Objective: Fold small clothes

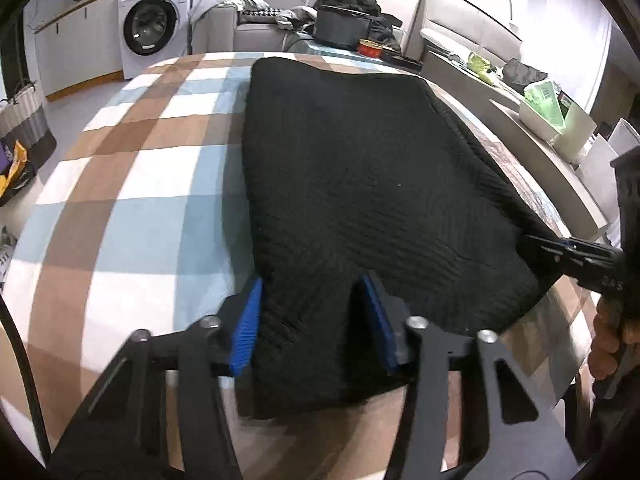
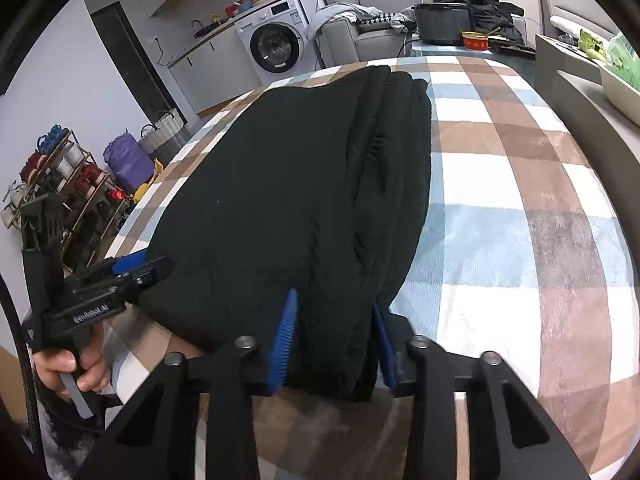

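A black knitted garment (image 1: 352, 160) lies flat and lengthwise on the checked tablecloth (image 1: 132, 168). In the right wrist view the garment (image 2: 280, 180) shows several folded layers along its right side. My left gripper (image 1: 312, 292) is shut on the garment's near left corner, with fabric bunched between its blue pads (image 1: 248, 320). My right gripper (image 2: 334, 308) is shut on the thick near right corner, its blue pads (image 2: 286, 340) pressed against the layers. Each camera sees the other gripper at the cloth's edge: the right gripper (image 1: 540, 242) and the left gripper (image 2: 148, 264), each held by a hand (image 2: 72, 368).
A washing machine (image 1: 150, 26) and a counter stand at the far left. Behind the table are a sofa with clothes, a black pot (image 1: 340, 26) and a red tin (image 1: 370, 47). A white tub (image 1: 552, 116) sits to the right. A shelf rack (image 2: 60, 184) and baskets stand on the floor.
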Motion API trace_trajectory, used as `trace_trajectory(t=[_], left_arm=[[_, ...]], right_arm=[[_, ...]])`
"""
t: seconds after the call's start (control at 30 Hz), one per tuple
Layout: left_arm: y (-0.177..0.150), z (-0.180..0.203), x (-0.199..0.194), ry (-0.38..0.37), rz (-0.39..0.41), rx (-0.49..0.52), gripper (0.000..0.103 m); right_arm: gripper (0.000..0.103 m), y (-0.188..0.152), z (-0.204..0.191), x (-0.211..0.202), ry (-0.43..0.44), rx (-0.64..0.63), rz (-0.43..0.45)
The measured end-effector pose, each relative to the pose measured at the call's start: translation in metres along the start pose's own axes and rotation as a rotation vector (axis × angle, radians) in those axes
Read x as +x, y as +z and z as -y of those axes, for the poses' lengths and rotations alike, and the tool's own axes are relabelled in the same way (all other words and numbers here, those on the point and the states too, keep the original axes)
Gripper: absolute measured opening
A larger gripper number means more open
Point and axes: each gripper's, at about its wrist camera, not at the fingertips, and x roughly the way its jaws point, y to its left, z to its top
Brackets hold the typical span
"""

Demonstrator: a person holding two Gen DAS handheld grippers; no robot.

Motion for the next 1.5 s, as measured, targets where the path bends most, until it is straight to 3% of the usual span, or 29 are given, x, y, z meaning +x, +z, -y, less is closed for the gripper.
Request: trace_trajectory(t=[0.1, 0.33, 0.47, 0.53, 0.57, 0.6, 0.63, 0.67, 0.7, 0.77, 0.9, 1.07, 1.23, 1.5], left_arm=[[0.013, 0.003, 0.008, -0.018, -0.004, -0.005, 0.031], [0.054, 0.011, 0.040, 0.017, 0.012, 0.015, 0.031], [0.059, 0.008, 0.036, 0.040, 0.043, 0.006, 0.032], [0.056, 0.008, 0.024, 0.051, 0.088, 0.013, 0.041], [0.055, 0.008, 0.015, 0.054, 0.120, 0.017, 0.046], [0.053, 0.008, 0.006, 0.058, 0.150, 0.016, 0.061], [0.051, 0.008, -0.003, 0.058, 0.182, 0.014, 0.083], [0.048, 0.008, -0.013, 0.055, 0.226, 0.013, 0.092], [0.046, 0.007, -0.020, 0.048, 0.257, 0.013, 0.099], [0.042, 0.010, -0.035, 0.027, 0.323, 0.024, 0.102], [0.037, 0.016, -0.044, 0.042, 0.371, 0.053, 0.102], [0.032, 0.017, -0.039, 0.042, 0.379, 0.041, 0.102], [0.024, 0.019, -0.035, 0.077, 0.395, 0.031, 0.102], [0.021, 0.020, -0.038, 0.073, 0.421, 0.043, 0.102]], right_arm=[[0.027, 0.010, 0.005, 0.008, -0.005, 0.029, 0.007], [0.027, 0.044, 0.015, 0.028, -0.072, 0.072, 0.044], [0.035, 0.053, 0.016, 0.030, -0.080, 0.061, 0.055], [0.048, 0.051, 0.015, 0.021, -0.074, 0.039, 0.082], [0.059, 0.048, 0.013, 0.013, -0.073, 0.017, 0.115], [0.073, 0.046, 0.011, 0.005, -0.078, -0.004, 0.142], [0.081, 0.043, 0.009, -0.001, -0.084, -0.023, 0.163], [0.096, 0.040, 0.006, -0.007, -0.089, -0.043, 0.181], [0.102, 0.037, 0.002, -0.013, -0.096, -0.066, 0.201], [0.103, 0.032, -0.004, -0.024, -0.111, -0.103, 0.257], [0.103, 0.026, -0.009, -0.037, -0.093, -0.116, 0.336], [0.103, 0.029, -0.011, -0.035, -0.047, -0.124, 0.358], [0.103, 0.024, -0.020, -0.033, -0.061, -0.178, 0.405], [0.103, 0.014, -0.024, -0.035, -0.058, -0.208, 0.454]])
